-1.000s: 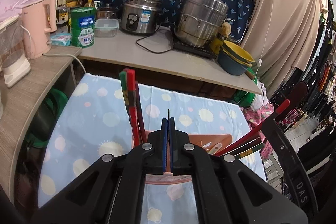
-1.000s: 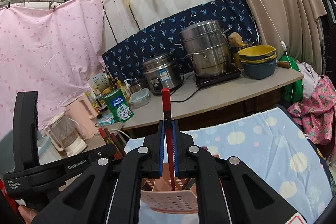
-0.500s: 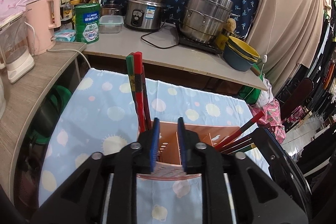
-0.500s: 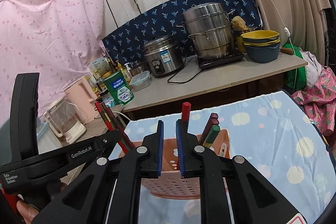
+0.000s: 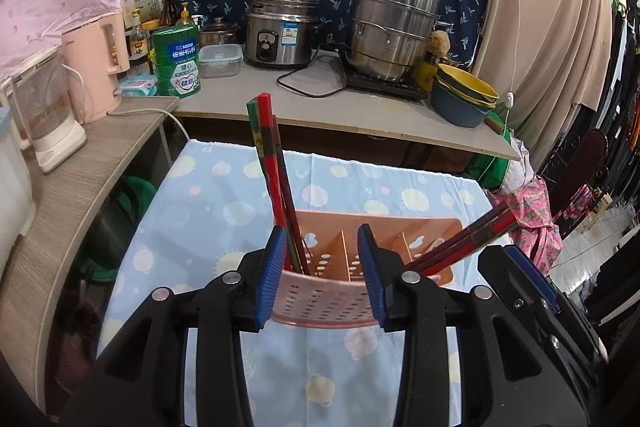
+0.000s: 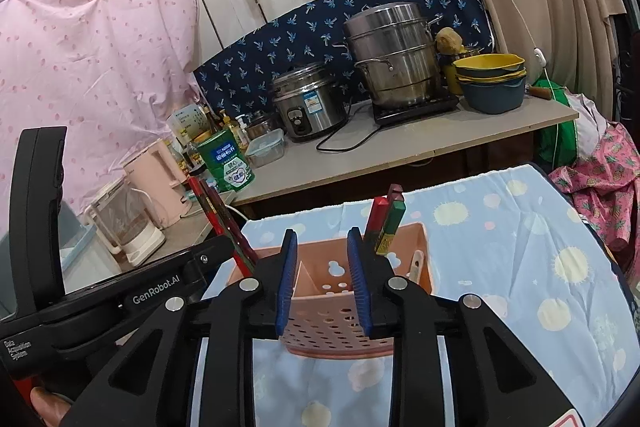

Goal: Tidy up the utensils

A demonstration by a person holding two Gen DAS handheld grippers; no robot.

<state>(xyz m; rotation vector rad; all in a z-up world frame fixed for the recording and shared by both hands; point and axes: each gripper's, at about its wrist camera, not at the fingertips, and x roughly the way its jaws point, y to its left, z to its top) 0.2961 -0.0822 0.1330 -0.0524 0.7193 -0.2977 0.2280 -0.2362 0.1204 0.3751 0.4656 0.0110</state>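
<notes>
A pink perforated utensil basket (image 5: 332, 301) (image 6: 320, 327) with dividers stands on the blue spotted cloth. Red and green chopsticks (image 5: 272, 171) lean upright in its left compartment; another bundle (image 5: 464, 239) leans out of the right one. From the right wrist view those bundles appear as chopsticks (image 6: 386, 223) on the right and chopsticks (image 6: 220, 217) on the left. My left gripper (image 5: 322, 239) hovers just above the basket's near rim, its jaws opening with nothing between them. My right gripper (image 6: 322, 241) hangs over the basket too, jaws opening and empty.
Behind the cloth-covered table (image 5: 224, 195) runs a counter with a rice cooker (image 5: 280, 29), a steel steamer pot (image 5: 390, 31), stacked bowls (image 5: 464, 95), a green tin (image 5: 176, 63) and kettles (image 5: 96, 67). Clothing hangs at the right. A fingertip (image 6: 48, 401) shows at bottom left.
Both grippers went from shut to open. The right one let go of a red chopstick, which now stands in the basket with the others. Both have moved slightly nearer the basket.
</notes>
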